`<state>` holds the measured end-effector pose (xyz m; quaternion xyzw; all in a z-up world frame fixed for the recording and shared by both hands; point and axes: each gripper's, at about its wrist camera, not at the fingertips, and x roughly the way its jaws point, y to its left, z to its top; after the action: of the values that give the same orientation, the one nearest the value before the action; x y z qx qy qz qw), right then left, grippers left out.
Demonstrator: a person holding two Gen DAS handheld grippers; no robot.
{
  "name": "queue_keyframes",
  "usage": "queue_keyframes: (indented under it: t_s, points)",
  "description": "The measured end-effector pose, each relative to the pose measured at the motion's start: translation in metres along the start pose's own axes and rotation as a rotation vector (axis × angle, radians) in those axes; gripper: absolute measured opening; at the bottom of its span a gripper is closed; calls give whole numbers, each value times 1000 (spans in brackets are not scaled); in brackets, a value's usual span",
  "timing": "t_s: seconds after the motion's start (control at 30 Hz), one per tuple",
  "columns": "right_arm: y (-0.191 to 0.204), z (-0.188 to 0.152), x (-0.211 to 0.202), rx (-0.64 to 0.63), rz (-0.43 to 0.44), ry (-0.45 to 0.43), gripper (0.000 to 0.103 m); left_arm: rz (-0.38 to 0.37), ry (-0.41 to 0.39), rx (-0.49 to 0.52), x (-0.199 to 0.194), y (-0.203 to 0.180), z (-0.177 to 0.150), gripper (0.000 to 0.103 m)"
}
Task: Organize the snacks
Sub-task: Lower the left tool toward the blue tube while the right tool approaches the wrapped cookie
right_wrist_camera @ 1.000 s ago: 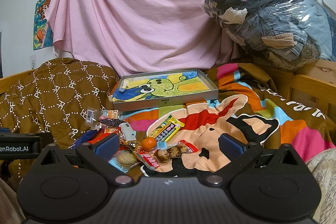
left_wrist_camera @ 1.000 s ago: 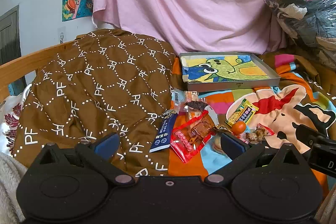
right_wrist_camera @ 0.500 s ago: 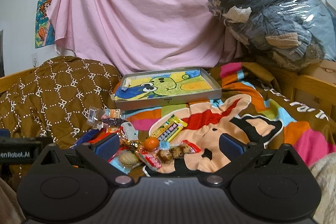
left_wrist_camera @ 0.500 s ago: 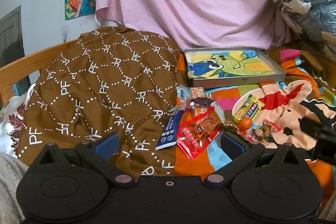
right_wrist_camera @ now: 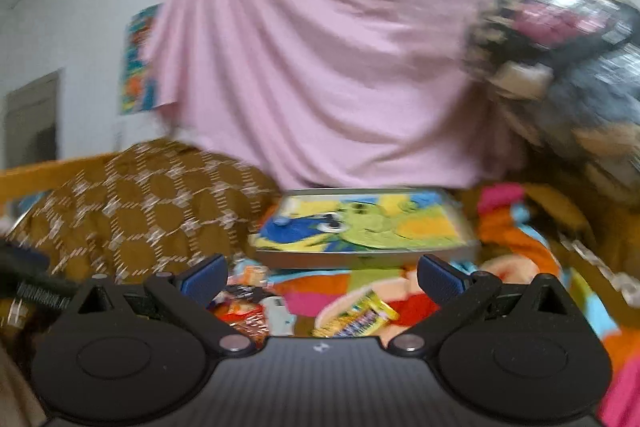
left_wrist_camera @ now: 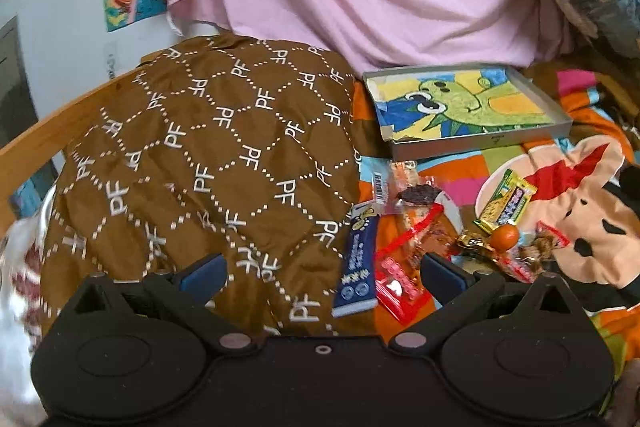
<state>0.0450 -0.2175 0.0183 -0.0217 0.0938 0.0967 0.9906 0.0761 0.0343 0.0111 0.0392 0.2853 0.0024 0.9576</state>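
Snacks (left_wrist_camera: 432, 227) lie on the blanket (left_wrist_camera: 460, 171) before the empty tray (left_wrist_camera: 480, 143); both claws (left_wrist_camera: 322, 273) (right_wrist_camera: 320, 277) gape, released.

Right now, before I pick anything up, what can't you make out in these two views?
- Right wrist view: motion blur smears everything; the snack pile is half hidden behind the right hand-held gripper.
- Left wrist view: print on the blue packet is too small to read.
- Left wrist view: the left hand-held gripper covers the red packet's near end.
- Tray: nothing but its cartoon lining shows inside.
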Motion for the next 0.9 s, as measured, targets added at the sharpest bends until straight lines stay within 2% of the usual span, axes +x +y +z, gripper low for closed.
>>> queue_keyframes:
  t_s: [0.1,0.17,0.3,0.53,0.73,0.83,0.9]
  points:
    - [0,3,13,-97,130,63,103,-26,38,11,18,6,12,102]
    - [3,1,21,-142,185,108,103,-30,67,15,31,8,19,102]
    - [16,-8,37,-161,195,169,103,-32,105,43,59,5,26,102]
    - [25,-22,60,-126,192,281,103,-98,175,85,98,-1,35,102]
    - [33,-35,84,-134,332,412,103,-149,240,100,125,-6,39,102]
    - [33,-41,95,-85,388,506,103,-171,262,96,135,-6,39,102]
    - [31,-46,105,-29,408,585,103,-158,281,88,141,-6,37,102]
